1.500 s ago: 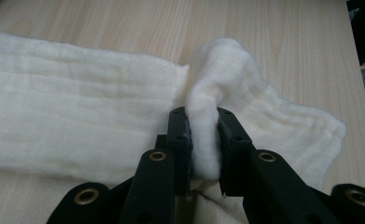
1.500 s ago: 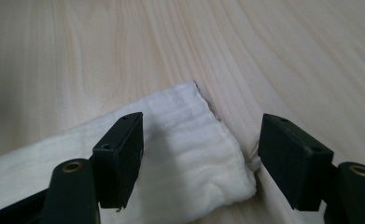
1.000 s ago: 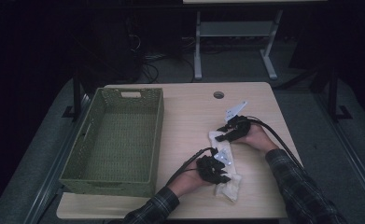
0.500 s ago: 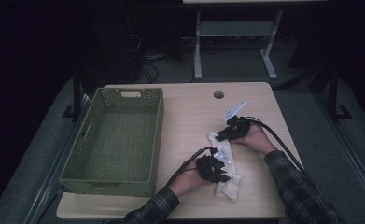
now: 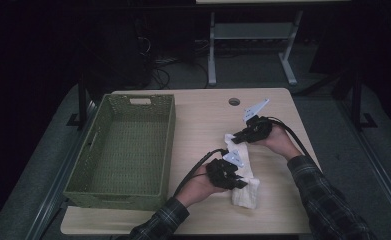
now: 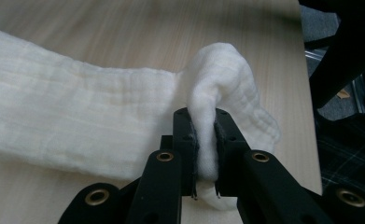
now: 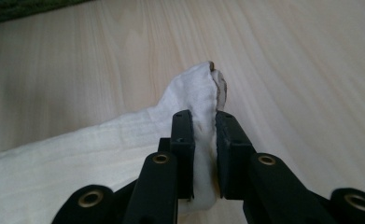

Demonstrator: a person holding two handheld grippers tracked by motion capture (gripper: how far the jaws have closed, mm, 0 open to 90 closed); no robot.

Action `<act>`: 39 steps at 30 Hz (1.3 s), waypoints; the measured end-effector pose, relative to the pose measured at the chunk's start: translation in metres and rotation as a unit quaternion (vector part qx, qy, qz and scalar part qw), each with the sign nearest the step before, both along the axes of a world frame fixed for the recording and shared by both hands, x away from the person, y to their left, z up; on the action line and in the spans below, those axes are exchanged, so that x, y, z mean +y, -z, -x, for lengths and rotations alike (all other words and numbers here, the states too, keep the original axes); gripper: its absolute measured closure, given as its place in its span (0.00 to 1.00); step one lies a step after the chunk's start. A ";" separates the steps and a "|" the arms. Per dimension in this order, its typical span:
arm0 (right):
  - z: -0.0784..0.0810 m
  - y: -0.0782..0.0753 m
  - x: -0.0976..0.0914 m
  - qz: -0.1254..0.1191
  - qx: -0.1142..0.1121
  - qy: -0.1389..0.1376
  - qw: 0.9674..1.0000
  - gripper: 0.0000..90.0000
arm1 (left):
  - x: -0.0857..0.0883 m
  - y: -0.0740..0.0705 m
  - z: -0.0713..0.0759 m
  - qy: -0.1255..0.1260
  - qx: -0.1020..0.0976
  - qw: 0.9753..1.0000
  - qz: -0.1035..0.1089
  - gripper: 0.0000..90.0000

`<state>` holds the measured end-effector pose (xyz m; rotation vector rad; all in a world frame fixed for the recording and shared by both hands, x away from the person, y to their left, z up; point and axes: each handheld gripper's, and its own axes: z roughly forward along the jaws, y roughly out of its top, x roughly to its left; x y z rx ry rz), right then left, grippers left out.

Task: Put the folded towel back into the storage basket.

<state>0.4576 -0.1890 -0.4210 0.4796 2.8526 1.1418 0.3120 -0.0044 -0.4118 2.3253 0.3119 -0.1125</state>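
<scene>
Both pairs of fingers have just been closing and now pinch my white folded cloth, one at each end: left gripper near, right gripper far. Its long axis runs between them, lying on the tabletop beside the green woven basket.

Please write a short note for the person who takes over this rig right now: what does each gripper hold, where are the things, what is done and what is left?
Left gripper: shut on a pinched fold at the near end of the white cloth.
Right gripper: shut on the cloth's far end; that corner sticks up between the jaws. Both sets of jaws have just closed on it.
Things: cloth lies lengthwise on the table, right of the green basket, which holds nothing.
Done: both ends gripped.
Left: probably lift the cloth and fold it or put it in the basket; keep both grips shut while moving.
</scene>
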 end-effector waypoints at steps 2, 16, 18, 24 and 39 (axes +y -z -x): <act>-0.001 -0.009 0.001 -0.004 -0.009 -0.004 1.000 0.87 | 0.002 -0.010 -0.001 -0.002 -0.002 1.000 -0.001 0.90; -0.004 -0.064 0.016 -0.022 -0.033 -0.015 0.999 0.87 | 0.031 -0.074 -0.008 -0.018 -0.021 1.000 0.006 0.90; -0.005 -0.069 0.022 -0.021 -0.036 -0.017 0.999 0.87 | 0.039 -0.081 -0.009 -0.021 -0.024 0.999 0.011 0.90; -0.011 -0.082 0.041 -0.020 -0.042 -0.025 0.999 0.87 | 0.070 -0.098 -0.016 -0.029 -0.030 0.999 0.016 0.90; -0.024 -0.122 0.122 -0.023 -0.065 -0.063 0.996 0.87 | 0.156 -0.131 -0.026 -0.056 -0.056 0.996 0.039 0.90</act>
